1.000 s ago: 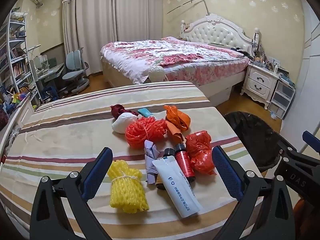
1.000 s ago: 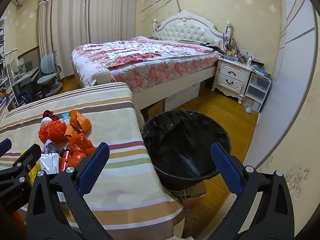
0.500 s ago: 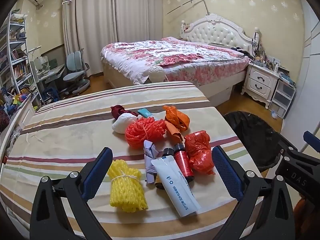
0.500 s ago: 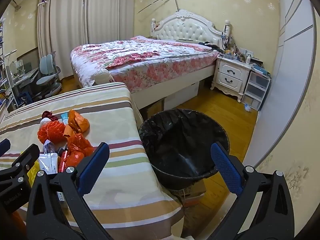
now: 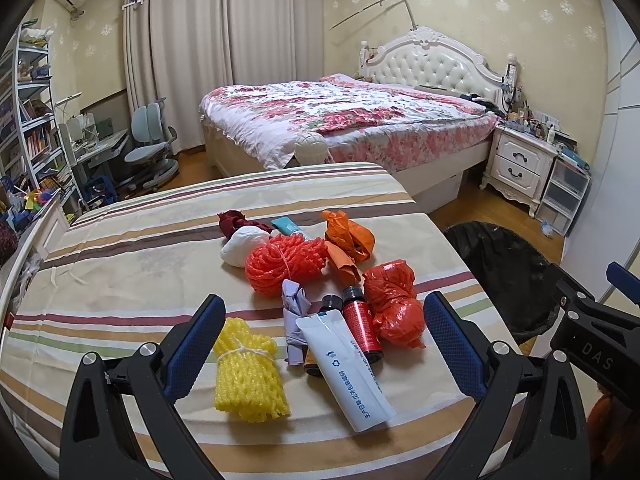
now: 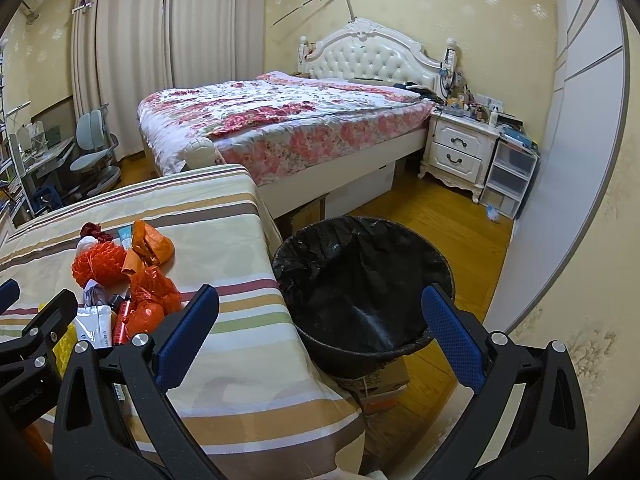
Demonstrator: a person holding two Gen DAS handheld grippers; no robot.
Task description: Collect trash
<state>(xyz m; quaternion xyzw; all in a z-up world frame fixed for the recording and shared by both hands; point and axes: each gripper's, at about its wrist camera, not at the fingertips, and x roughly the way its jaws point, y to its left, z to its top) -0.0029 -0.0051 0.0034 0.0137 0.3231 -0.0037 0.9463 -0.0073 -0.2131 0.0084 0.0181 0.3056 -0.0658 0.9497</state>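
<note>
On the striped worktop [image 5: 120,280] the trash lies in one loose heap, much of it overlapping. From the left: a yellow net [image 5: 248,376] tied with string lies just beside the left gripper's [image 5: 324,344] left finger; a lilac wrapper [image 5: 295,312] is partly under a white tube [image 5: 348,372], whose small print runs lengthwise and is too fine to read beyond a recycling mark. A brown bottle [image 5: 327,304] is mostly hidden beneath the tube, only its black cap and a bit of base showing. Beside it lies a red bottle [image 5: 360,324], then a red bag [image 5: 394,308]. Behind them sit a white wad [image 5: 240,246], an orange net [image 5: 284,264], a dark red wad [image 5: 236,222], a half-covered teal packet [image 5: 286,225] and an orange bag [image 5: 348,236].

The left fingers stand wide apart, holding nothing. At the far right the other gripper's body shows the letters "DAS".

The right gripper [image 6: 320,332] is likewise spread and empty, over the bin [image 6: 360,280]. The bin, lined with a black bag, stands on a cardboard box just beside the worktop edge; its dark inside shows no contents.
</note>
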